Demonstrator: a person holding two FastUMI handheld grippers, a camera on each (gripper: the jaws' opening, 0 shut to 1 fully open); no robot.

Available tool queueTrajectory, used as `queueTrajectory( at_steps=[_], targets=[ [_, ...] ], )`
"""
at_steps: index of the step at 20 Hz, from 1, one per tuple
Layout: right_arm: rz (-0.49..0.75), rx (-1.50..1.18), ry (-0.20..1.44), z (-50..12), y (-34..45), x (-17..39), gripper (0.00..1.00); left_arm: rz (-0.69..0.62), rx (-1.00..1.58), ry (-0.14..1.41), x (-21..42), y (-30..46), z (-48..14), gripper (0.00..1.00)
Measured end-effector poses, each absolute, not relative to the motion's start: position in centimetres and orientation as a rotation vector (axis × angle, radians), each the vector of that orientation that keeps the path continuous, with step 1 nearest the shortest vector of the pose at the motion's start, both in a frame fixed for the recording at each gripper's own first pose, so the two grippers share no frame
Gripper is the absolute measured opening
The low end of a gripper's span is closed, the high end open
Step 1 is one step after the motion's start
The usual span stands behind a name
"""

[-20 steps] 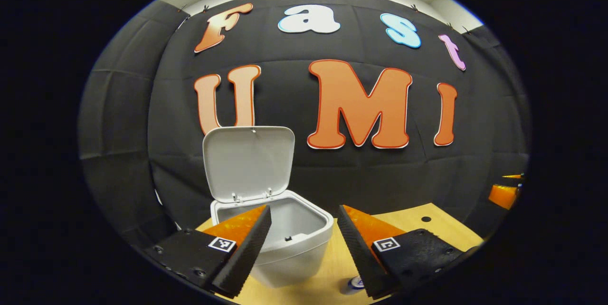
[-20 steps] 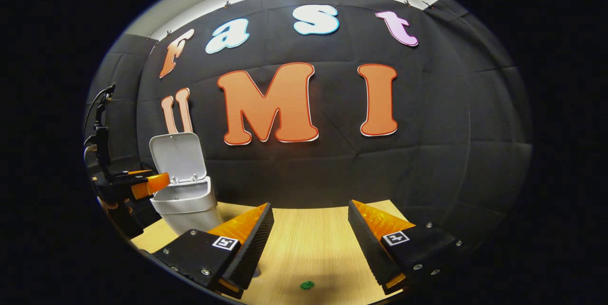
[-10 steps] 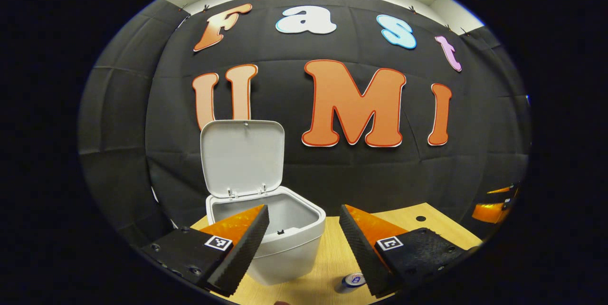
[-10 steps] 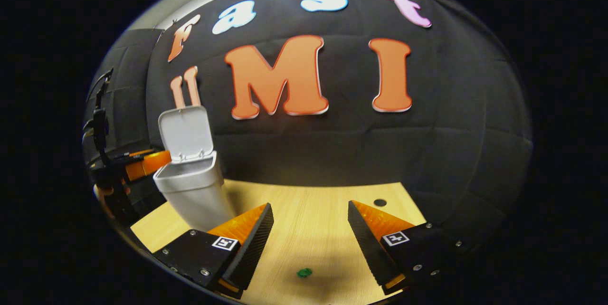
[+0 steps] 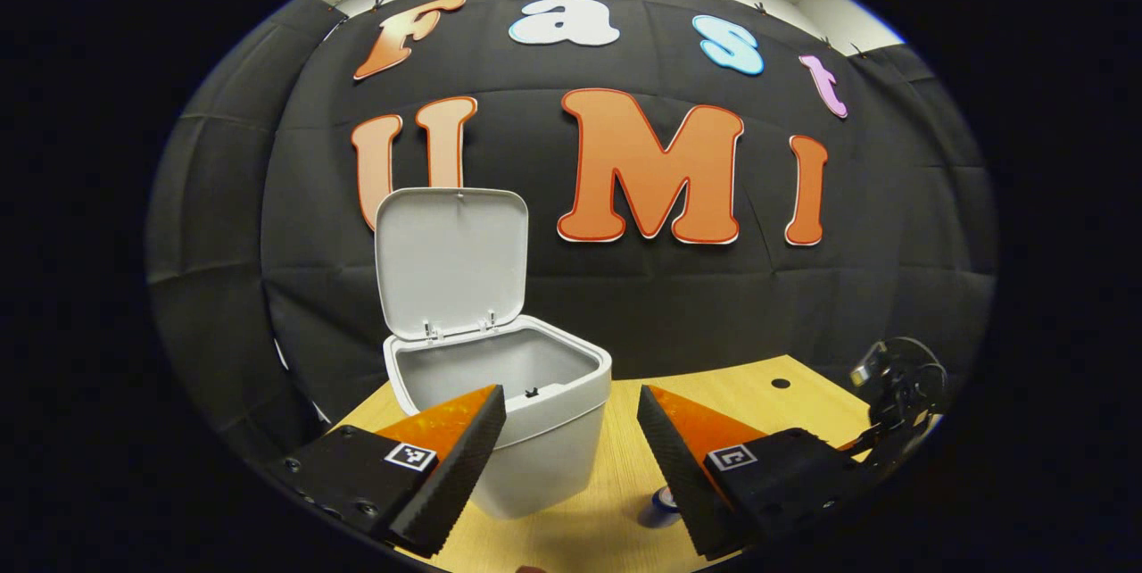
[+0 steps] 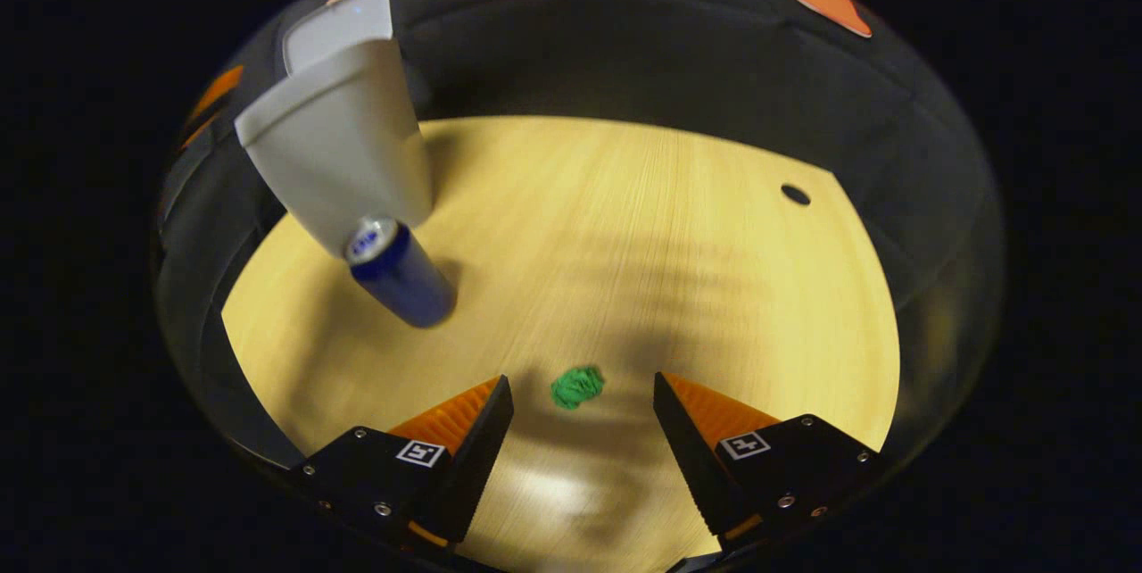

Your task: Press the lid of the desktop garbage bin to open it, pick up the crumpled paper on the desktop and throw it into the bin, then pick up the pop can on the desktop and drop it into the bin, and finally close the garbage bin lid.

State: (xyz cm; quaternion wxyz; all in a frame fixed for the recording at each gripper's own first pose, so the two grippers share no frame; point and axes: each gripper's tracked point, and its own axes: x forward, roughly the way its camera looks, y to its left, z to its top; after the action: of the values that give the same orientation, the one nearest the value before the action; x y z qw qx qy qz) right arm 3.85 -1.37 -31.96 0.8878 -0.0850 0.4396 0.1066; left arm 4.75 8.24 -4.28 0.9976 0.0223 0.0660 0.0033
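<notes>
Since a second ago my right gripper [image 6: 583, 430] has pitched down over the tabletop [image 6: 678, 225], jaws wide and empty. Left to right: the bin [image 6: 343, 145], lid [image 5: 451, 265] up; the pop can [image 6: 397, 274] beside it; the crumpled paper [image 6: 576, 386] just ahead. My left gripper [image 5: 571, 448] hovers wide. Light paper could skid away if one jaw lands first.

pop can [image 6: 397, 274] just before the bin [image 6: 343, 145], paper [image 6: 576, 386] apart
</notes>
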Motion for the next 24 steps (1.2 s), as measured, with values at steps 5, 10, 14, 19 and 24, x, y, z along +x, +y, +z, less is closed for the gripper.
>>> queueTrajectory(
  at_steps=[5,10,14,19,24],
  targets=[
    [0.2,-0.167,0.979,-32.1,-1.7,3.6,0.95,-0.013,-0.01,0.134,4.2,9.7,-4.9,0.94],
    [0.181,-0.161,1.035,-32.7,-1.9,3.2,0.95,-0.004,0.0,0.172,5.0,11.1,-6.0,0.94],
    [0.189,-0.143,1.056,-33.0,-1.3,3.2,0.88,-0.02,-0.016,0.186,5.1,10.9,-6.4,0.94],
    [0.163,-0.183,1.084,-33.4,-2.3,3.0,0.43,-0.014,-0.025,0.204,5.1,11.4,-6.8,0.94],
    [0.139,-0.098,1.014,-31.6,-2.1,4.3,0.21,-0.003,-0.024,0.214,4.2,12.0,-6.9,0.94]
  ],
)
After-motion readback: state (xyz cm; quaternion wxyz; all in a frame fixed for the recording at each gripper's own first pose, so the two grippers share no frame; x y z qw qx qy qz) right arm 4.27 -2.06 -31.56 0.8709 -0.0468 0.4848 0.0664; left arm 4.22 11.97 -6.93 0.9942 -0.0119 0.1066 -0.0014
